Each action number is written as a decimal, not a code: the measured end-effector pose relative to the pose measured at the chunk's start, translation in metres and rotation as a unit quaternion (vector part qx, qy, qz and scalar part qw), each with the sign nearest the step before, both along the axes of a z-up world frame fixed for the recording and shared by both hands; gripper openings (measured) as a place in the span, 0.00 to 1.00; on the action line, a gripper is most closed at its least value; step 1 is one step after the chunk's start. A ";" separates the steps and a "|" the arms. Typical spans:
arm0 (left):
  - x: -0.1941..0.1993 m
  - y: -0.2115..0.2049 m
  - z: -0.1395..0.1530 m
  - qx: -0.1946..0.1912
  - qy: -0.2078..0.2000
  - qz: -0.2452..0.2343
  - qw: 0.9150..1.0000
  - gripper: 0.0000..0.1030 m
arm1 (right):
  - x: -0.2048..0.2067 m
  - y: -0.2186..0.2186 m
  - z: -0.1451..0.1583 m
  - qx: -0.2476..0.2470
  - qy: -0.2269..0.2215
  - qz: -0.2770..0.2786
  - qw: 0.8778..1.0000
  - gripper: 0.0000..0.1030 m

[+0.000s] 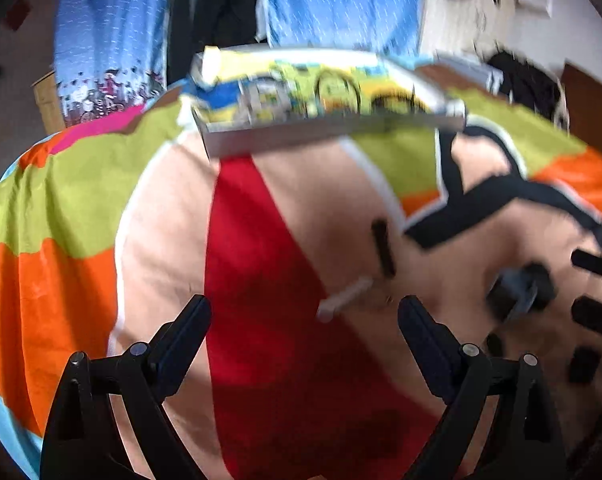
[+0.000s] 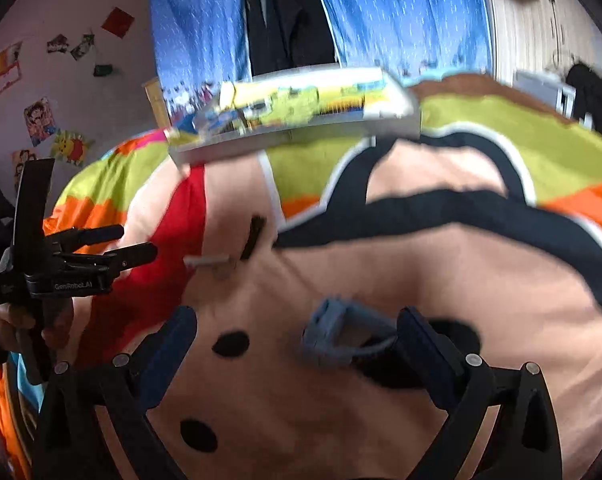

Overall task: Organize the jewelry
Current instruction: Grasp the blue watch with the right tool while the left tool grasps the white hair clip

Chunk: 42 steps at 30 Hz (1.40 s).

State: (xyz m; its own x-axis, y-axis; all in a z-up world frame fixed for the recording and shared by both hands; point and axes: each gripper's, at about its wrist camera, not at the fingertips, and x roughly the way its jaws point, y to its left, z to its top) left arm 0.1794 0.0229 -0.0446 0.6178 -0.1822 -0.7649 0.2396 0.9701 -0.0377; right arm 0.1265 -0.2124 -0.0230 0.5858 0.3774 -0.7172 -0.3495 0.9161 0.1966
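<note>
Both views are blurring with motion over a bright cartoon bedspread (image 1: 81,200) that is covering a bed. Taking the shallow grey tray (image 1: 329,128) as the landmark — it is lying at the far side of the bedspread, with a colourful printed lining and small compartments too smeared to read — everything else is sitting nearer the cameras than it.

The left gripper (image 1: 304,308) is hovering over the red patch of the print, well this side of the tray, its fingers standing wide apart with nothing between them. Just beyond its fingertips, between it and the tray, a small white stick-like piece (image 1: 345,298) is lying on the cloth; what it is cannot be told. Beside that piece, slightly closer to the tray, a short dark bar (image 1: 383,248) is lying, which may be an object or part of the print.

The right gripper (image 2: 297,320) is hanging well short of the tray too, its fingers spread apart. A blue-grey clip-like item (image 2: 333,336) is sitting between them, close against the right finger — whether it is touching that finger is not clear.

In the right wrist view, a hand (image 2: 9,316) is holding the left gripper off to the left, away from the tray.
</note>
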 end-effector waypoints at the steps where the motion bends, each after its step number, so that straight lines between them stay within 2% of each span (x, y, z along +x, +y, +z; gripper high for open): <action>1: 0.001 -0.002 -0.006 0.008 0.004 -0.009 1.000 0.89 | 0.002 0.000 -0.007 0.001 0.012 -0.004 1.000 0.98; 5: 0.005 -0.005 -0.025 0.026 0.016 -0.038 0.999 0.89 | 0.013 0.001 -0.022 0.006 0.038 -0.015 0.999 0.95; 9: 0.015 -0.008 -0.040 0.033 0.024 -0.062 0.997 0.88 | 0.023 0.005 -0.036 -0.001 0.065 -0.024 0.998 0.79; 11: 0.022 -0.010 -0.044 0.033 0.022 -0.076 0.996 0.87 | 0.023 0.007 -0.039 -0.006 0.065 -0.030 0.997 0.79; 13: 0.029 -0.014 -0.047 0.037 0.024 -0.095 0.995 0.83 | 0.027 0.010 -0.039 -0.011 0.069 -0.034 0.997 0.79; 15: 0.037 -0.017 -0.051 0.042 0.032 -0.111 0.992 0.66 | 0.031 0.015 -0.041 -0.021 0.077 -0.039 0.996 0.79; 18: 0.044 -0.020 -0.059 0.044 0.053 -0.129 0.989 0.46 | 0.031 0.018 -0.043 -0.030 0.084 -0.050 0.995 0.77; 19: 0.045 -0.021 -0.061 0.043 0.056 -0.134 0.988 0.44 | 0.031 0.018 -0.043 -0.033 0.084 -0.053 0.994 0.75; 23: 0.042 -0.025 -0.063 0.051 0.055 -0.148 0.986 0.15 | 0.025 0.018 -0.041 -0.059 0.082 -0.063 0.993 0.62; 25: 0.040 -0.030 -0.064 0.061 0.055 -0.149 0.985 0.13 | 0.022 0.018 -0.039 -0.075 0.080 -0.064 0.992 0.53; 27: 0.039 -0.032 -0.063 0.055 0.062 -0.146 0.986 0.13 | 0.019 0.018 -0.038 -0.086 0.077 -0.064 0.991 0.48; 32: 0.032 -0.033 -0.058 0.014 0.094 -0.133 0.987 0.13 | 0.016 0.023 -0.036 -0.117 0.069 -0.042 0.990 0.45; 37: 0.021 -0.037 -0.051 -0.013 0.125 -0.130 0.983 0.13 | 0.020 0.022 -0.037 -0.093 0.080 -0.034 0.992 0.45; 42: 0.015 -0.044 -0.049 -0.023 0.136 -0.120 0.983 0.13 | 0.033 0.017 -0.044 -0.062 0.122 -0.043 0.990 0.43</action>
State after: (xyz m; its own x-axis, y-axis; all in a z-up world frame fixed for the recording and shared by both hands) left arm 0.1944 -0.0215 -0.0933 0.3275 -0.3354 -0.8833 0.4359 0.8831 -0.1736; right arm 0.1591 -0.1958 -0.0670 0.4160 0.2348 -0.8785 -0.2258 0.9625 0.1504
